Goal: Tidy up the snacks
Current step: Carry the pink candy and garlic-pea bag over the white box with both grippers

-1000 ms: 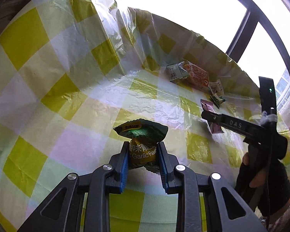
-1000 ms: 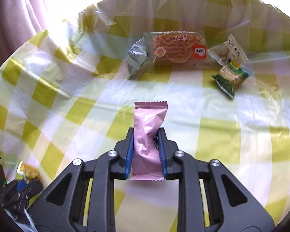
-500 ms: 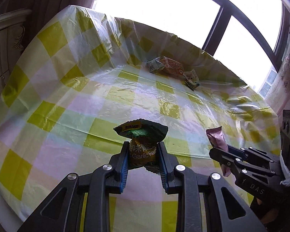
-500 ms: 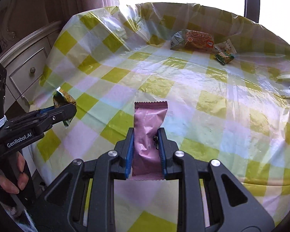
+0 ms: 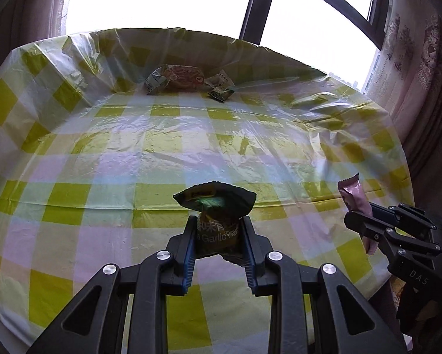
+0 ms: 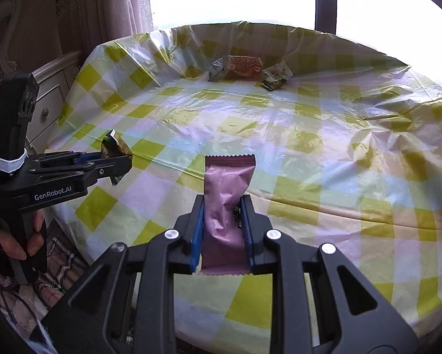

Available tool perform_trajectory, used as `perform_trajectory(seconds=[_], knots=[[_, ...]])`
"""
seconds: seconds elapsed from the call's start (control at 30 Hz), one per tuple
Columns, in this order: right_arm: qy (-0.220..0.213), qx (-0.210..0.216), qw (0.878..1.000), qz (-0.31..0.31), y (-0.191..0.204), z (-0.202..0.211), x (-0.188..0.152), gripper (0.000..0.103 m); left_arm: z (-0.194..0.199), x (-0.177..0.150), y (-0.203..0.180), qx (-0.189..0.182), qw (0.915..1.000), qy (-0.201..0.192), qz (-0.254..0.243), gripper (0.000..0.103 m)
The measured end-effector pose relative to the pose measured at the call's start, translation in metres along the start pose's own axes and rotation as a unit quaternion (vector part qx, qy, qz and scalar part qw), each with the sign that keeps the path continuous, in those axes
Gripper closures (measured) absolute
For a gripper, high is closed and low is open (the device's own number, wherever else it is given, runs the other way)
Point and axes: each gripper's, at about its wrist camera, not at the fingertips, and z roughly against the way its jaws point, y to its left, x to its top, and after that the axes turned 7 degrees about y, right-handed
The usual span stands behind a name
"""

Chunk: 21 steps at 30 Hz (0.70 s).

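My left gripper [image 5: 218,230] is shut on a green and yellow garlic snack packet [image 5: 216,206], held above the near edge of the table. My right gripper [image 6: 222,212] is shut on a pink snack packet [image 6: 227,188], also above the near edge. Each shows in the other's view: the right gripper [image 5: 358,221] with the pink packet [image 5: 353,196] at the right, the left gripper [image 6: 119,162] with the green packet [image 6: 114,146] at the left. Several snacks lie at the far edge: an orange packet [image 5: 184,76], a grey packet [image 5: 155,82], a small green packet [image 5: 221,93].
The round table [image 5: 132,147] has a yellow checked plastic cloth that rises in a crumpled fold at the back. A window is behind it. A white drawer cabinet [image 6: 48,94] stands left of the table. Curtains [image 5: 421,73] hang at the right.
Both grippers have pulled back from the far snacks toward the near edge of the table, each still holding its packet. The far pile now looks small and distant.
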Motion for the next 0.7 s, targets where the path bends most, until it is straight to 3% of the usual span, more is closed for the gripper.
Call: perform_trajectory(seconds=[0.33,0.7], knots=[[-0.025,-0.037,0.997,-0.063,-0.055,0.051,-0.044,0.076,-0.009,0.009,-0.092,-0.034,0.9929,0.032,-0.109,0.074],[-0.019,-0.105,0.984,-0.143,-0.116,0.1,-0.11,0.076,-0.022,-0.006,-0.203,-0.081,0.963,0.067,-0.248,0.074]])
